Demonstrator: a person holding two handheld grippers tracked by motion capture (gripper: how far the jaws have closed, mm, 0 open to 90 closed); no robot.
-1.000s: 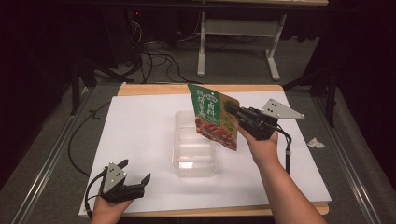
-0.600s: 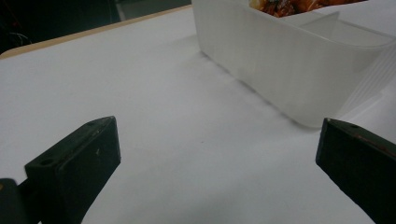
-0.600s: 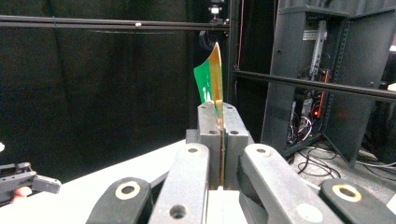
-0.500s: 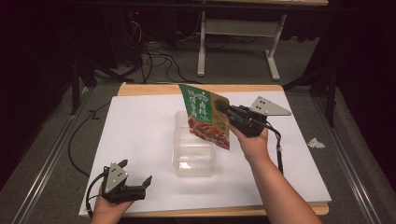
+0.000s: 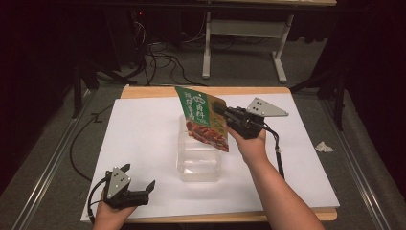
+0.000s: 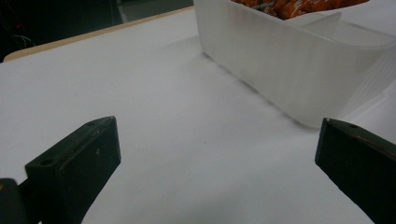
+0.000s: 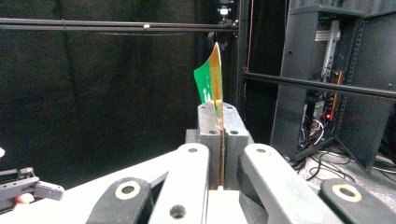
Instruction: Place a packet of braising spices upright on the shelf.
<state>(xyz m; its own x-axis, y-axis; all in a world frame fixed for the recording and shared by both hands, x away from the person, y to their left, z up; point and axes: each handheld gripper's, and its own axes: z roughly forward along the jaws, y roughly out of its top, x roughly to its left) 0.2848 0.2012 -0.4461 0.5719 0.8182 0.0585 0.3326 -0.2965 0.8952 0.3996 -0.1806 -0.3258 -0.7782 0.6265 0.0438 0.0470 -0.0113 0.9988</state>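
A green and orange food pouch (image 5: pixel 203 120) hangs in the air over a clear plastic container (image 5: pixel 200 158) in the middle of the white table. My right gripper (image 5: pixel 221 111) is shut on the pouch's right edge; in the right gripper view the pouch (image 7: pixel 211 79) stands edge-on between the closed jaws. My left gripper (image 5: pixel 140 182) rests open near the table's front left corner, left of the container. In the left gripper view its two black fingers (image 6: pixel 74 163) stand wide apart with nothing between them, and the container (image 6: pixel 299 60) lies ahead to the right.
The white table cover (image 5: pixel 143 129) ends at a wooden front edge (image 5: pixel 215 218). A crumpled scrap of paper (image 5: pixel 324 147) lies off the table's right side. Cables (image 5: pixel 158 62) and a white table frame (image 5: pixel 244 38) stand on the floor behind.
My right gripper has carried the pouch to the left, from the container's far right corner to above its far end. The left gripper has stayed put.
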